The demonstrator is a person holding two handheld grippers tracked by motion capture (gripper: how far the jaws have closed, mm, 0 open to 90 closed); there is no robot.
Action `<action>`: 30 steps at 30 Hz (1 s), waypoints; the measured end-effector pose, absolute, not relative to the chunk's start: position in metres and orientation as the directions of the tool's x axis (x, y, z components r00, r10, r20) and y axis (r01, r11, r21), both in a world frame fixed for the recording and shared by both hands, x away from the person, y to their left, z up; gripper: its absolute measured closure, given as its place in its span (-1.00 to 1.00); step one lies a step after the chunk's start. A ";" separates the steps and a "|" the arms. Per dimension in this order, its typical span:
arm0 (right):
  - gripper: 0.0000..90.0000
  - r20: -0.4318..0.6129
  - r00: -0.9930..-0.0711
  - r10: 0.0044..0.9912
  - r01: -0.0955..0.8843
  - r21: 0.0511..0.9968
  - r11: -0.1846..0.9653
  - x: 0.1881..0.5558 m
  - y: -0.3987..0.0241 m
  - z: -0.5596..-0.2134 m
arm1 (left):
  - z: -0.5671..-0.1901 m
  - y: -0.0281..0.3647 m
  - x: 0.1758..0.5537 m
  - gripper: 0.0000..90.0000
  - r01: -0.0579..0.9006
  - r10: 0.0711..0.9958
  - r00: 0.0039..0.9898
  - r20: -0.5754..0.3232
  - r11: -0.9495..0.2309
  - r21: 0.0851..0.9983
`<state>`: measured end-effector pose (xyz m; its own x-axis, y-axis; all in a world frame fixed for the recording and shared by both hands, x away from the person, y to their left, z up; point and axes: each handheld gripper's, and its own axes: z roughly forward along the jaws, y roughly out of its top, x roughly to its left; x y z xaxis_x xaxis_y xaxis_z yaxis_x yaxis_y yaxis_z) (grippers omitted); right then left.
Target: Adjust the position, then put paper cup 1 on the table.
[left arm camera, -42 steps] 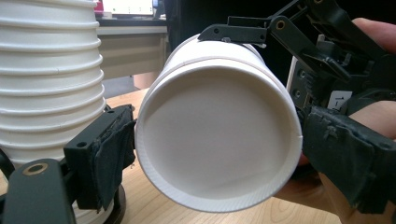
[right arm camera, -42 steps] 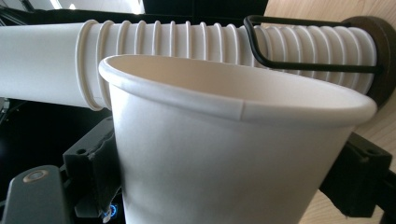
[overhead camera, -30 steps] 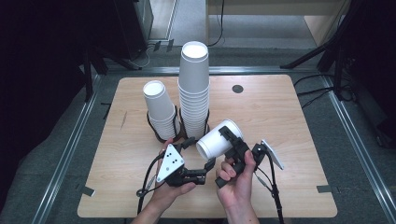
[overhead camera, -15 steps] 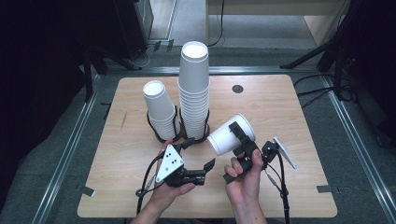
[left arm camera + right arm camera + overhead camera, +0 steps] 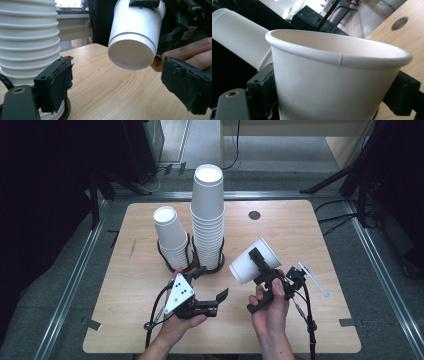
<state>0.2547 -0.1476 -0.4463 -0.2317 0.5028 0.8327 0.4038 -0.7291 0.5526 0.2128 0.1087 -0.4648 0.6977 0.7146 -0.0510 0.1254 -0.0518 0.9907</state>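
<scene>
The main risk I see is to the single paper cup, which the right gripper holds tilted in the air over the near right part of the table, its base turned toward the near left and its mouth toward the far right. It is thin-walled and gripped across its body, so too hard a squeeze could dent it, while too light a one could let it slide out along its taper and roll on the wood. A careless swing to the left could also knock the tall cup stack or the short cup stack, both upright toward the far left of centre and each ringed at the foot by a dark holder; the tall one looks easy to topple. The right gripper's jaws are clamped on the cup, one pad on each side of its wall, as the right gripper view shows with the cup wedged between them. The left gripper rests low on the near left, close to the foot of the stacks, its jaws standing apart with nothing between them; in the left gripper view the cup's base hangs beyond them, clear of both pads.
</scene>
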 end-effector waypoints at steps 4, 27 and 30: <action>-0.70 0.783 -0.258 0.567 0.360 0.622 -0.695 0.253 -0.148 -0.440 | -0.465 0.109 0.213 -0.77 0.129 0.716 0.696 -0.056 -0.048 0.991; -0.69 0.368 -0.336 0.867 0.048 0.926 -0.374 0.253 -0.136 -0.413 | -0.465 0.115 0.217 -0.77 0.143 0.720 0.689 -0.081 -0.025 0.989; -0.69 0.323 -0.335 0.885 0.023 0.942 -0.335 0.256 -0.135 -0.412 | -0.465 0.116 0.218 -0.71 0.146 0.711 0.697 -0.091 -0.016 0.989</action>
